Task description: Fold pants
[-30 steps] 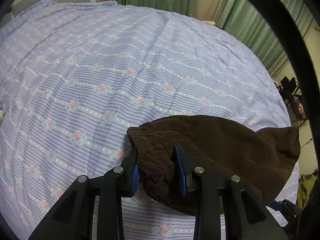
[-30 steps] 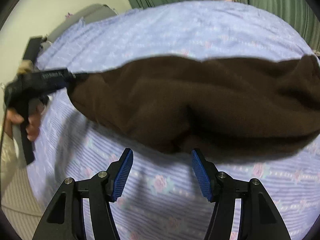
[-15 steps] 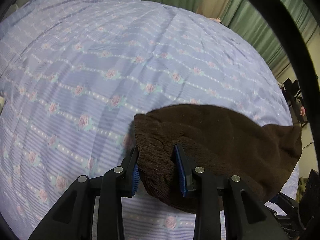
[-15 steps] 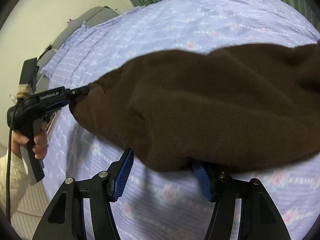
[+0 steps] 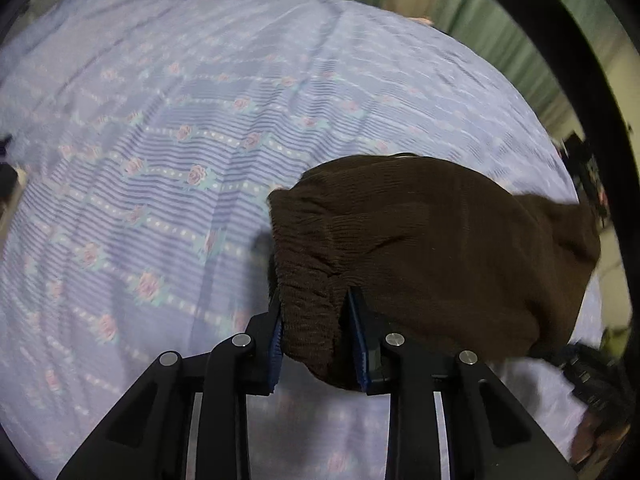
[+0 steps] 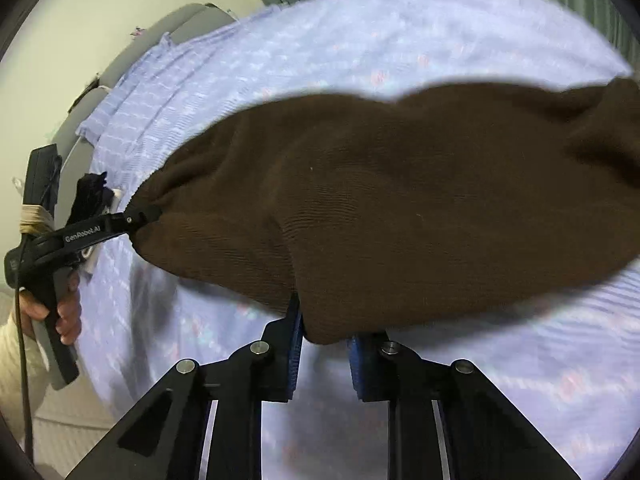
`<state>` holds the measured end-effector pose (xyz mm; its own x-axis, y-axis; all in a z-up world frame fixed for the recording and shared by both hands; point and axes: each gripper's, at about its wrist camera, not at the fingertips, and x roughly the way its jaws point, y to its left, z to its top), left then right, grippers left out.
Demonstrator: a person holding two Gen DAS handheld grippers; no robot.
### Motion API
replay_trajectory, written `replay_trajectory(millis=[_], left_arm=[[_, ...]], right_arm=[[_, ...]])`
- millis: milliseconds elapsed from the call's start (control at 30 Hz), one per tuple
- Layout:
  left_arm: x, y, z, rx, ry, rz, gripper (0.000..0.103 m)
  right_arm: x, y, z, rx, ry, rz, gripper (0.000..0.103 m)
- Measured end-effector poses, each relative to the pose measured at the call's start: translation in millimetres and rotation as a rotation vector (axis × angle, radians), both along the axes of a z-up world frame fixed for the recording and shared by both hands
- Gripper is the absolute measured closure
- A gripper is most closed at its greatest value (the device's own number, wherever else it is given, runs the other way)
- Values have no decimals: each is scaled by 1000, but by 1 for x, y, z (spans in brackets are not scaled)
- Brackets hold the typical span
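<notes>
Here the left gripper (image 5: 314, 330) had its jaws pinched on the ribbed waistband end of the brown pants (image 5: 432, 248), which hung raised over the flowered bedsheet (image 5: 168, 152) near its right edge. The right gripper (image 6: 324, 344) had its jaws closed on the lower fold of the pants (image 6: 400, 208), stretched between the two grippers.

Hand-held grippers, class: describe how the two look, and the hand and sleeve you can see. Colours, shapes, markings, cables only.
Each hand-held gripper, left and right, has black angular linkage fingers with silver round pivot pins and ribbed blue pads. Seen from the right wrist, the left one has a black pistol-style handle, white "GenRobot.AI" lettering and a thin black cable. The bare hand wears a cream sleeve.
</notes>
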<state>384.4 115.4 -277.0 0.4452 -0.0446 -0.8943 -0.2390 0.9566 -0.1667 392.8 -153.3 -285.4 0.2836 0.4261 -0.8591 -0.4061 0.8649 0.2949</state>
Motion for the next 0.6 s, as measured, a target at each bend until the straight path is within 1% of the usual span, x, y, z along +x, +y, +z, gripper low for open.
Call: replay_trajectory(millis=[33, 133, 200, 233, 267, 300, 333, 367, 400, 433, 467, 500, 567, 600], left_arm=[[-6, -4, -4, 12, 22, -13, 74], [-19, -2, -30, -13, 99, 4, 74], [-21, -3, -32, 7, 105, 4, 71], [-20, -5, -28, 26, 107, -2, 66], [-21, -7, -20, 60, 110, -6, 56], [-21, -9, -10, 96, 110, -12, 52], [-23, -12, 2, 141, 102, -22, 46], [-27, -16, 17, 193, 80, -34, 40], [-30, -21, 32, 227, 49, -53, 36], [-34, -26, 46, 239, 8, -79, 32], [-35, -33, 59, 238, -33, -110, 30], [-34, -41, 67, 237, -63, -143, 30], [-24, -64, 77, 238, -115, -232, 30], [-17, -76, 80, 237, -144, -271, 30]], right_arm=[[-6, -1, 3, -12, -11, 4, 82], [-9, -3, -17, -31, 76, -29, 83], [-9, -2, -28, -46, 100, -42, 83], [-10, -2, -29, -54, 93, -56, 81], [-12, -3, -25, -57, 85, -71, 80], [-15, -5, -20, -51, 75, -92, 70], [-18, -8, -12, -50, 61, -117, 57], [-22, -13, 0, -59, 30, -148, 50], [-25, -16, 9, -62, -1, -170, 42], [-30, -23, 24, -69, -59, -206, 41], [-32, -32, 38, -83, -109, -245, 41], [-33, -38, 46, -92, -132, -272, 41], [-28, -62, 67, -104, -214, -362, 41], [-25, -69, 72, -111, -241, -392, 41]])
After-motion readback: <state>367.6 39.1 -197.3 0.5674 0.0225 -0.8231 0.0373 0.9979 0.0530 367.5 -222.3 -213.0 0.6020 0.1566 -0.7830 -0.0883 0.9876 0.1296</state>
